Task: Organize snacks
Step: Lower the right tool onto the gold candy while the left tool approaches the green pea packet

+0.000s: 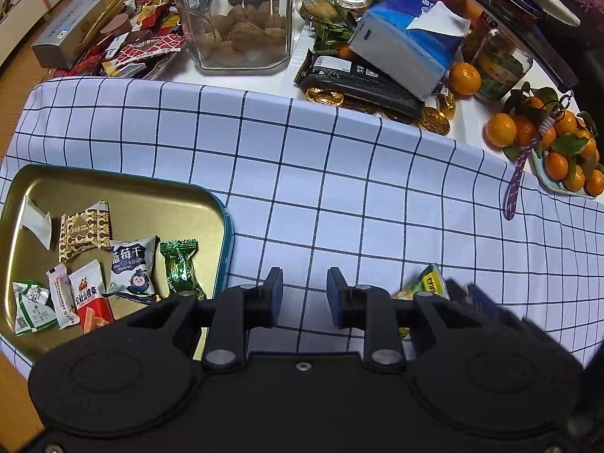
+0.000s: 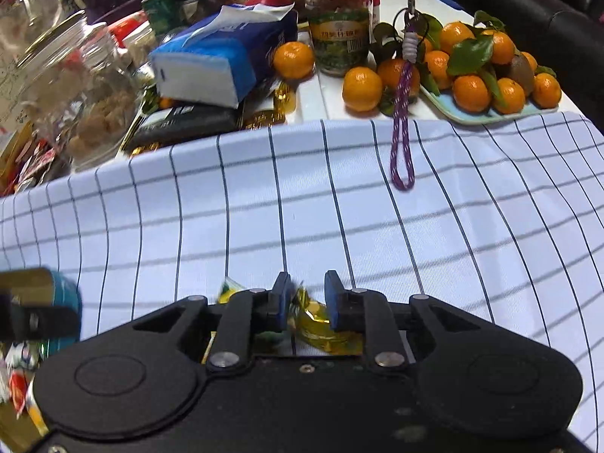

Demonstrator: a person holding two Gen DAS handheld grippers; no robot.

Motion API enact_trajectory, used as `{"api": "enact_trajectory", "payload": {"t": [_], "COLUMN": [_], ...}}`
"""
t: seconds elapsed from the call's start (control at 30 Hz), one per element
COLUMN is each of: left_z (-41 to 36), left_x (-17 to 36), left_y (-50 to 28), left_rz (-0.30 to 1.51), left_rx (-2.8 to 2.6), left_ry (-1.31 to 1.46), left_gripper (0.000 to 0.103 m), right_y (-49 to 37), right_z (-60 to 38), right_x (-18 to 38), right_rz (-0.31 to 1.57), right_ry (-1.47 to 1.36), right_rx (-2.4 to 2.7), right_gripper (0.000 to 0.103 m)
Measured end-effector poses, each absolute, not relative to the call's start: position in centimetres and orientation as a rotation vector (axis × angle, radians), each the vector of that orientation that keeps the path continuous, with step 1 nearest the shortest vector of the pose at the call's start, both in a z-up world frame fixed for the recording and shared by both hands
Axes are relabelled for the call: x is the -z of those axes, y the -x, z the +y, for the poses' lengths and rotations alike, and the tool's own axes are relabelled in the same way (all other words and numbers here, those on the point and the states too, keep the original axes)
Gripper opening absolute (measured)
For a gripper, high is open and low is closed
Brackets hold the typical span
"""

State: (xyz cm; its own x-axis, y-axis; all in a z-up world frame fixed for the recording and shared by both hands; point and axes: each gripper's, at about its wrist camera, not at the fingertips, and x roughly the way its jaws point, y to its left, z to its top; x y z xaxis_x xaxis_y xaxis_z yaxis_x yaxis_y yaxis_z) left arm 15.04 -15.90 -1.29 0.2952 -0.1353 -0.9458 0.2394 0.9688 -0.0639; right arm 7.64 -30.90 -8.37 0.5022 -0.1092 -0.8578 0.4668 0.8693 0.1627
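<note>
Seven crinkly wrapped snacks (image 1: 133,264) lie in our rounded gold tin tray (image 1: 124,192) on the checked desk cloth (image 1: 339,173). Our left gripper (image 1: 304,294) gapes empty; our right gripper (image 2: 306,300) straddles a glossy gold-foil candy (image 2: 321,321), fingers apart.

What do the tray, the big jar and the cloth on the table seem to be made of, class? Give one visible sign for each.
Tray: likely metal, gold satin inside with a teal rim; it shows soft reflections.
Jar: clear glass or hard plastic, unclear which; the contents show through.
Cloth: woven fabric, matte, white with dark checks; it ripples at the edges.
</note>
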Motion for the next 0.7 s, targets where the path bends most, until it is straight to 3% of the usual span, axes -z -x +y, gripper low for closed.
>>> {"api": "enact_trajectory", "payload": {"t": [0.4,0.7], "left_z": [-15.6,-15.5], "left_x": [2.6,2.4], "left_y": [-14.9,-15.1], "left_rz": [1.276,1.285], "left_rx": [0.235,0.237], "left_ry": [-0.143,-0.104], "left_gripper": [0.036,0.036], "right_y": [-0.4,-3.3], "right_z": [-30.7,-32.2], "right_x": [7.5,4.6], "right_rz": [1.097,0.937], "right_ry": [-0.472,-0.571], "right_rx": [0.314,0.372], "right_gripper": [0.023,0.025]}}
